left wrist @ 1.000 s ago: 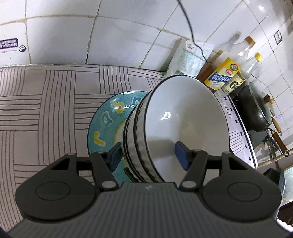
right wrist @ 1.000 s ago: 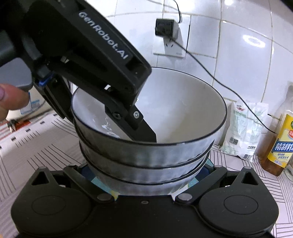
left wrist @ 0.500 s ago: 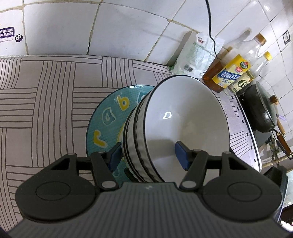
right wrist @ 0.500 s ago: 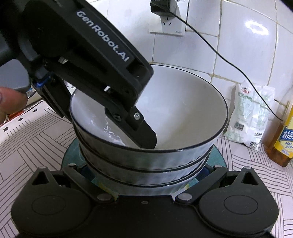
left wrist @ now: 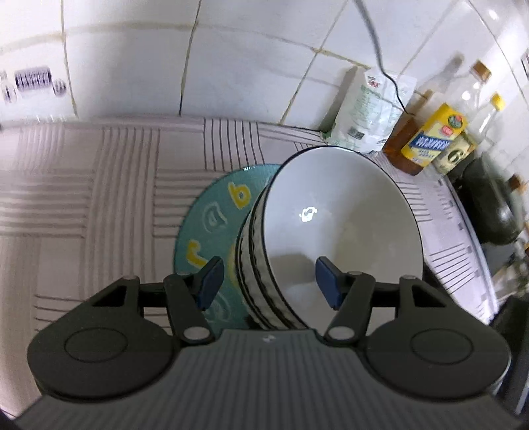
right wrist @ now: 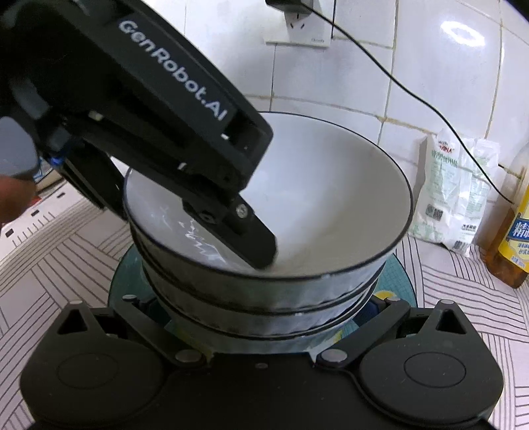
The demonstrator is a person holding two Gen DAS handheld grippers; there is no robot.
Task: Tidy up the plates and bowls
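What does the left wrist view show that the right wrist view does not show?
Only the left wrist view shows the dark metal wok and the yellow letters on the round teal plate. Only the right wrist view shows the white wall socket and the left tongs from outside. Both share the stack of white ribbed bowls, the white plastic bag and the black cable.

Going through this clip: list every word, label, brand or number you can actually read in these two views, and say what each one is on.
"GenRobot.AI": white lettering on the left gripper body, seen in the right wrist view.
"6": on the label of the smaller bottle.
Yellow-label oil bottle: blue banner text, too blurred to read.
White bag: red brand line and small print, not legible.
Wall sticker: blurred.
Teal plate: yellow shapes, not clearly letters.
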